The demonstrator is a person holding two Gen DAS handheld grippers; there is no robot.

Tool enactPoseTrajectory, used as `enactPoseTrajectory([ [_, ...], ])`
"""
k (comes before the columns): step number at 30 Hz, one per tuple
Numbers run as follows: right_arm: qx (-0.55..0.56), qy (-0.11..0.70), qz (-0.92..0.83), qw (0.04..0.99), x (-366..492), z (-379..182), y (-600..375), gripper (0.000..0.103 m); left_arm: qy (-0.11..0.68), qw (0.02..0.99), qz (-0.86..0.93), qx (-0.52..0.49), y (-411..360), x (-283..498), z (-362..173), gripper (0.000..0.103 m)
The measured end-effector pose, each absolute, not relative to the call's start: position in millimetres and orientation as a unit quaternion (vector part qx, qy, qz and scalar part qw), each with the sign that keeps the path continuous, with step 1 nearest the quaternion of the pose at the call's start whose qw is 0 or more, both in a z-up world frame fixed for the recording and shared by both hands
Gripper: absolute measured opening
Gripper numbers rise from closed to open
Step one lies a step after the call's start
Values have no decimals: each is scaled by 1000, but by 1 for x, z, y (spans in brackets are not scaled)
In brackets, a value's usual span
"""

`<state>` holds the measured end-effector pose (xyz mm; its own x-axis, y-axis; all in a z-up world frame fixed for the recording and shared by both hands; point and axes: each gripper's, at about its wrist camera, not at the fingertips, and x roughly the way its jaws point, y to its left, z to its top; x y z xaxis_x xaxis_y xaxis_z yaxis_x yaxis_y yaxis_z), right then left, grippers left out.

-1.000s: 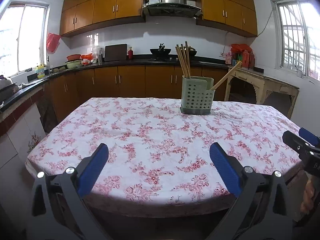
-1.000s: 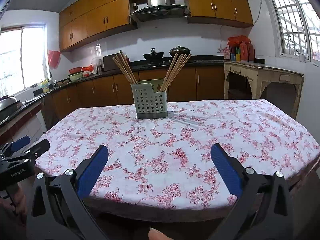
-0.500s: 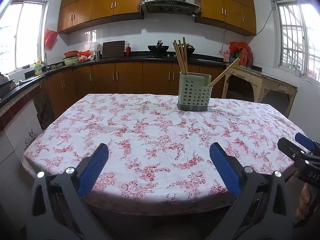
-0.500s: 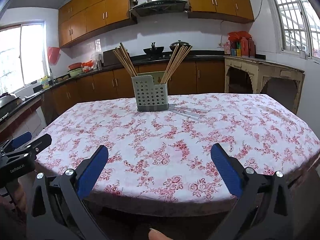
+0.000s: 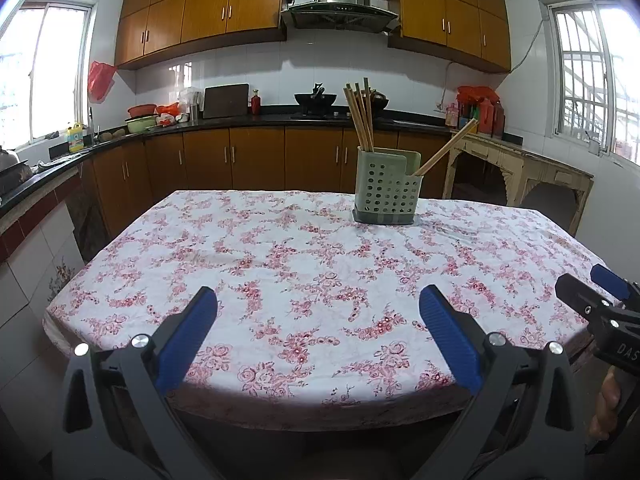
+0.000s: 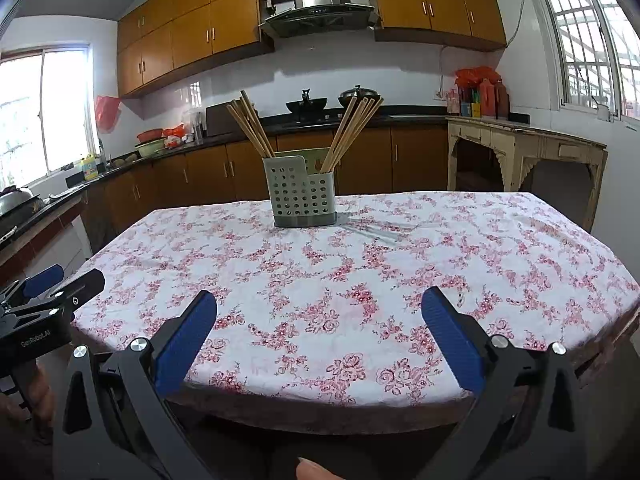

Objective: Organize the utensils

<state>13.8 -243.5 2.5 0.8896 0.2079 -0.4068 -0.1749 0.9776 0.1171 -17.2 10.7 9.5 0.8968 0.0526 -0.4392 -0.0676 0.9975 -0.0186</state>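
Note:
A grey-green perforated utensil holder (image 5: pixel 386 189) (image 6: pixel 301 195) stands upright near the far side of the table. Wooden chopsticks (image 5: pixel 360 114) (image 6: pixel 251 123) lean out of its two compartments. Thin clear or metal sticks (image 6: pixel 378 231) lie flat on the cloth just right of the holder. My left gripper (image 5: pixel 318 314) hangs open at the near table edge with nothing between its blue pads. My right gripper (image 6: pixel 319 312) is open too, empty, at the same near edge. Each gripper shows at the side of the other's view.
The table (image 5: pixel 280 264) wears a white cloth with pink flowers. Brown kitchen cabinets and a dark counter (image 5: pixel 240 120) run along the back and left walls. A worn cream side table (image 6: pixel 528 148) stands at the right. A fingertip (image 6: pixel 316 470) shows at the bottom edge.
Both grippers have lowered a little and edged back towards the near table edge, so the holder sits higher in both views. Both stay open and empty.

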Motion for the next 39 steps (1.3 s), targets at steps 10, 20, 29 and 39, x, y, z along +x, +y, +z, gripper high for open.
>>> enactPoseTrajectory([
  [10, 40, 214, 99, 971, 14, 3, -243, 101, 223, 974, 30, -16, 11, -18, 11, 99],
  [20, 40, 214, 99, 971, 13, 3, -243, 101, 224, 974, 33, -16, 11, -18, 12, 99],
  [29, 43, 217, 99, 970, 12, 1, -244, 101, 223, 974, 33, -16, 11, -19, 12, 99],
  [39, 43, 216, 99, 970, 12, 1, -244, 101, 223, 974, 33, -16, 11, -20, 11, 99],
])
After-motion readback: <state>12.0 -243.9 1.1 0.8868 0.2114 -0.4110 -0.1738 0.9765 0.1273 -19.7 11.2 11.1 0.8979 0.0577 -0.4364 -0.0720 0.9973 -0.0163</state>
